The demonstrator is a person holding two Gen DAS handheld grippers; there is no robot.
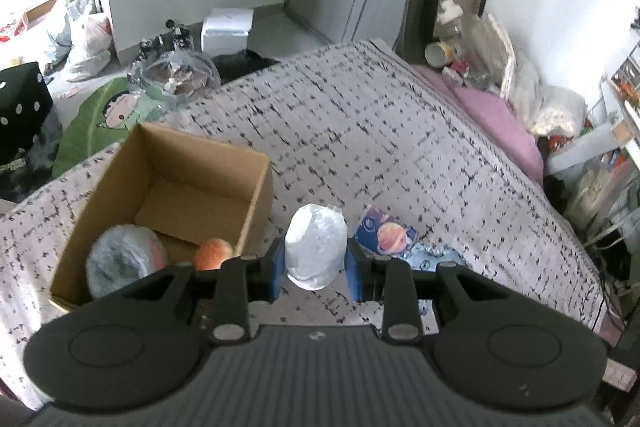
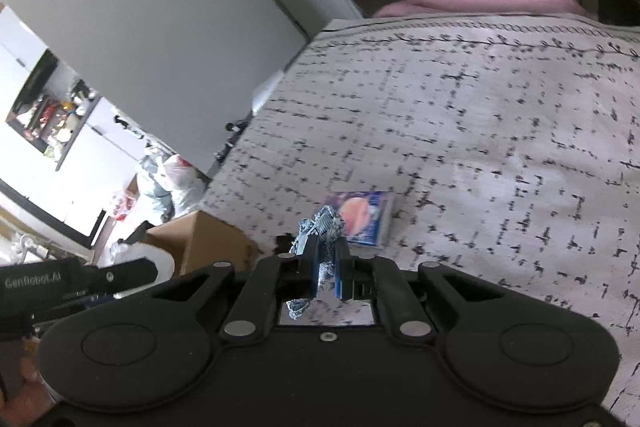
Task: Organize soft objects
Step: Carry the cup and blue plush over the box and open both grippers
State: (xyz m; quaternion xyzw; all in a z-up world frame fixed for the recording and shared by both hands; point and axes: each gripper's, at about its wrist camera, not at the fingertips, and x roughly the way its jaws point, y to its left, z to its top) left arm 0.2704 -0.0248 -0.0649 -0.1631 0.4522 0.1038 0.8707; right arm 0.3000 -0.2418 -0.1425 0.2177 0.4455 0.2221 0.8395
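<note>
My left gripper [image 1: 316,269] is clamped on a white bundle [image 1: 316,247] beside the cardboard box [image 1: 256,195]; my right gripper [image 2: 326,267] pinches a blue patterned cloth [image 2: 322,227].

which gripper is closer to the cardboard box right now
Left. The left gripper, holding a white wrapped bundle, sits just beside the cardboard box. The right gripper, pinching a blue patterned cloth, is farther out over the bedspread.
</note>
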